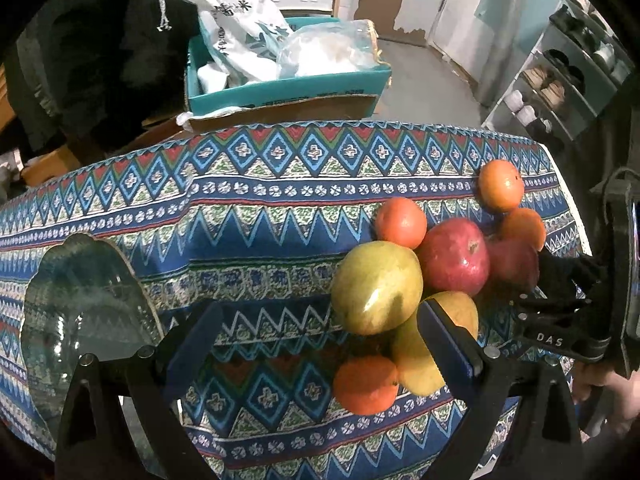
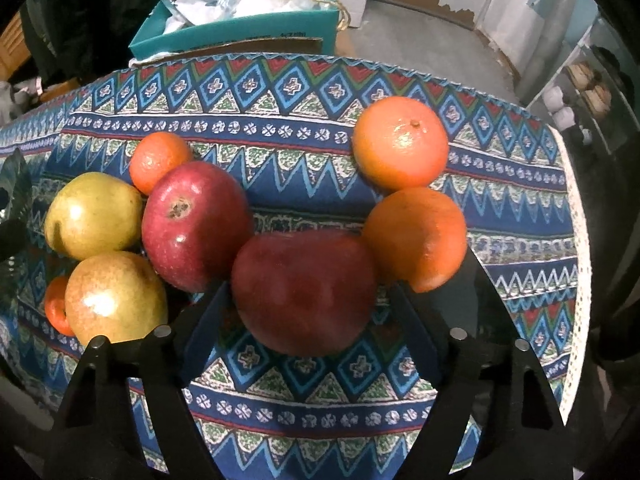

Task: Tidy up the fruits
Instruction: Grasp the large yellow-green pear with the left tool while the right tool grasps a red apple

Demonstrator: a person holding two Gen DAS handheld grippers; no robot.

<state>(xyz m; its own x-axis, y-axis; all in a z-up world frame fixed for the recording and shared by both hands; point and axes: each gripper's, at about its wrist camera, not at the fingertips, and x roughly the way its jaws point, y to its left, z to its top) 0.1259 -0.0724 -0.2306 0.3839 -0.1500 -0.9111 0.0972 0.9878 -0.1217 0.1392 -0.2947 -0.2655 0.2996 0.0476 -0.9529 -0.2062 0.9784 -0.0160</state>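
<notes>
Fruit lies bunched on the patterned tablecloth (image 2: 320,392). My right gripper (image 2: 310,304) points down and is shut on a dark red apple (image 2: 304,292), with a blue pad against each side. A second red apple (image 2: 192,224), two yellow-green pears (image 2: 94,216) (image 2: 114,296) and several oranges (image 2: 400,140) surround it. My left gripper (image 1: 318,312) stands open above the cloth. Its right finger (image 1: 448,336) crosses in front of one pear (image 1: 416,364), beside the other pear (image 1: 376,284) and an orange (image 1: 366,384). The right gripper (image 1: 530,280) shows at the far right, against the apple (image 1: 512,264).
A clear scalloped glass dish (image 1: 80,300) sits at the table's left end. Behind the far edge stands a teal box (image 1: 288,92) holding bags. A shoe rack (image 1: 560,80) stands at the right. A hand (image 1: 608,392) grips the right tool.
</notes>
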